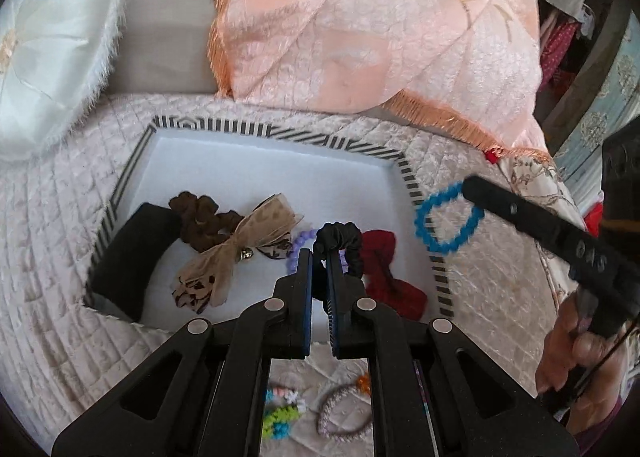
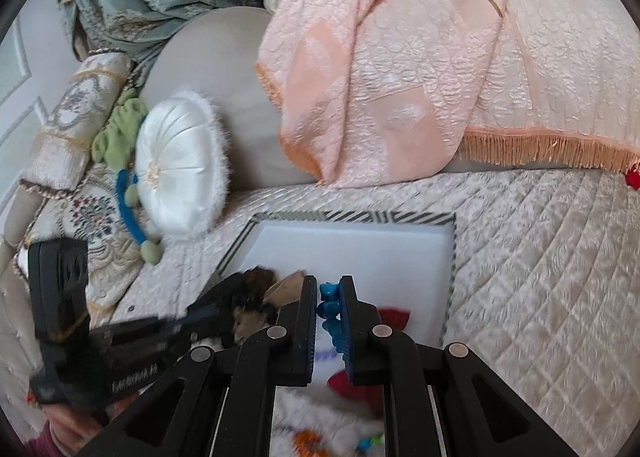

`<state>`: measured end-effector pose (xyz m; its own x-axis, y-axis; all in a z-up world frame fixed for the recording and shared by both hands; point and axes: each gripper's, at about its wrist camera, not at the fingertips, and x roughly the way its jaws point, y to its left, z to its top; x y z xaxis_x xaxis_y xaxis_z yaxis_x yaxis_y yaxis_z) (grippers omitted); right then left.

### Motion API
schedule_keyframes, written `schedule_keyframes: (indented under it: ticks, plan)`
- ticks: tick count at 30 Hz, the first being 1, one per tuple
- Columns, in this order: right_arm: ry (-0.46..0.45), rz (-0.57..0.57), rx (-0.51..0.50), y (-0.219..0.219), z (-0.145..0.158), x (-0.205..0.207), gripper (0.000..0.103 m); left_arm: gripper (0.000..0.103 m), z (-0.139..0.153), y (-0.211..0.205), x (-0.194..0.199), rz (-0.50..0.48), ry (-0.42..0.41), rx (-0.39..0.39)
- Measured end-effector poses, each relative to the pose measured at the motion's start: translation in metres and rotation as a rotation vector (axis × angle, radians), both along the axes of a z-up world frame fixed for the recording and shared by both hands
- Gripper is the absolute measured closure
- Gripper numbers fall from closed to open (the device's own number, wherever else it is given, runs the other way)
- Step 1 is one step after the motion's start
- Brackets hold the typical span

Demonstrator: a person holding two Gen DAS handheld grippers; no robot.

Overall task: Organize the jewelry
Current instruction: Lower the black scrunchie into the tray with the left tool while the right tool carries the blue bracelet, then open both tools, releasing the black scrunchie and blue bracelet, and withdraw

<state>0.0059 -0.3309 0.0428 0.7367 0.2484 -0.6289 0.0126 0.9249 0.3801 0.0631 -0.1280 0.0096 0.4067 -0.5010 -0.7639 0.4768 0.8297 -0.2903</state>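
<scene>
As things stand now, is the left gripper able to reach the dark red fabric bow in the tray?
Probably not yet: the left gripper is shut on a black fabric scrunchie. The dark red fabric bow lies uncovered just beside its fingers in the striped-rim white tray.

blue bracelet (image 1: 450, 219), black scrunchie (image 1: 340, 238), black-and-white striped tray (image 1: 412, 181)
</scene>
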Motion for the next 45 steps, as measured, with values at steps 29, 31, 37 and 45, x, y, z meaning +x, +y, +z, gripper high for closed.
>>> schedule_keyframes:
  ticks: [29, 31, 37, 45]
  plan:
    - [0.231, 0.029, 0.036, 0.014, -0.098, 0.093, 0.070, 0.090, -0.064, 0.012, 0.035, 0.086, 0.110, 0.131]
    - [0.219, 0.030, 0.031, 0.015, -0.094, 0.089, 0.061, 0.073, -0.062, 0.012, 0.035, 0.087, 0.107, 0.131]
    - [0.195, 0.018, 0.016, 0.019, -0.079, 0.077, 0.061, 0.051, -0.051, 0.012, 0.028, 0.081, 0.077, 0.122]
    - [0.128, -0.012, -0.092, 0.025, -0.044, 0.049, 0.061, 0.050, -0.028, 0.020, 0.012, 0.088, -0.005, 0.125]
